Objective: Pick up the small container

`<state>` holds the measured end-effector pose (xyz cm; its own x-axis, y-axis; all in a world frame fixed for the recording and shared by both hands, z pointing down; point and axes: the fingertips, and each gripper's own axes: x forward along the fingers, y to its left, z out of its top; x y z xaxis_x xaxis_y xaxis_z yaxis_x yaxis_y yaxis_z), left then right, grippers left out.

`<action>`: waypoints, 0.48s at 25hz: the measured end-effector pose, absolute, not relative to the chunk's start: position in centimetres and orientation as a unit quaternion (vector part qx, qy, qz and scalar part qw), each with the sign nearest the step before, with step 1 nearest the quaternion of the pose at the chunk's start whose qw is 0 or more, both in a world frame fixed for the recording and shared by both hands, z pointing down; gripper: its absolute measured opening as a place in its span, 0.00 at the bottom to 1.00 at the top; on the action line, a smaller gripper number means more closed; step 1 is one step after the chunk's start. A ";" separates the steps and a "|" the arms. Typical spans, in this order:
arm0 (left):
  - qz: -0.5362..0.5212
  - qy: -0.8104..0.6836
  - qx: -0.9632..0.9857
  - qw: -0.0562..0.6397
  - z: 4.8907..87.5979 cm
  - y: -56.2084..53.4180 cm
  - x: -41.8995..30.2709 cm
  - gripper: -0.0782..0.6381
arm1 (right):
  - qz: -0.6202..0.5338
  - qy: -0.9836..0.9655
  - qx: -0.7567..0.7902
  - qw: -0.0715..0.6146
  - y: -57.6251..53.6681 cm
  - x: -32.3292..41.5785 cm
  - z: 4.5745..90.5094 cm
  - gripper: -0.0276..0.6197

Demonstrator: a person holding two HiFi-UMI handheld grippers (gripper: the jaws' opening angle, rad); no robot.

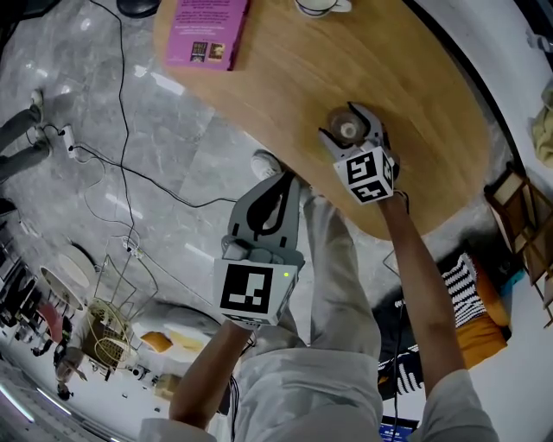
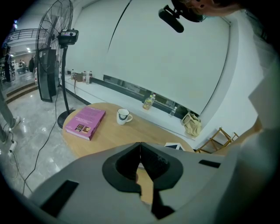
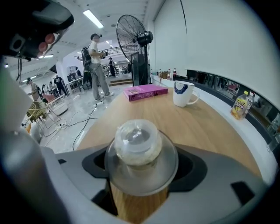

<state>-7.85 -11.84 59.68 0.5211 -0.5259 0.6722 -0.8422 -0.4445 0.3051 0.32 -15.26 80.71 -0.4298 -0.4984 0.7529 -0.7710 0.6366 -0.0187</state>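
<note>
The small container (image 1: 349, 130), a clear glass jar with a pale lid, stands on the round wooden table (image 1: 285, 78) near its front edge. My right gripper (image 1: 352, 118) reaches over that edge, one jaw on each side of the jar. In the right gripper view the small container (image 3: 140, 153) fills the space between the dark pads (image 3: 94, 164); a dark strip still shows on each side, so the right gripper (image 3: 141, 175) is open. My left gripper (image 1: 283, 179) hangs below the table edge, over the person's legs. In its own view the left gripper (image 2: 140, 146) is shut on nothing.
A pink book (image 1: 207, 30) and a white mug (image 1: 320, 7) lie at the table's far side. Black cables (image 1: 130, 164) run across the grey floor on the left, near a wire basket (image 1: 112, 319). A standing fan (image 3: 133, 30) and people stand beyond the table.
</note>
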 end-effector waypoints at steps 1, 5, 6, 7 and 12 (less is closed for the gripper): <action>0.249 -0.421 0.813 0.316 59.7 -11.9 -7.9 0.14 | 0.183 -0.827 0.383 0.369 -15.2 0.3 80.7 0.58; 0.247 -0.419 0.815 0.315 59.6 -12.2 -7.6 0.14 | 0.179 -0.826 0.387 0.367 -15.4 0.3 80.7 0.58; 0.246 -0.418 0.816 0.314 59.6 -12.3 -7.6 0.14 | 0.178 -0.825 0.391 0.367 -15.4 0.3 80.7 0.58; 0.247 -0.417 0.816 0.314 59.7 -12.3 -7.6 0.14 | 0.177 -0.824 0.394 0.367 -15.4 0.3 80.8 0.58; 0.249 -0.418 0.814 0.317 59.6 -12.3 -7.6 0.14 | 0.182 -0.814 0.404 0.374 -15.5 0.4 80.9 0.57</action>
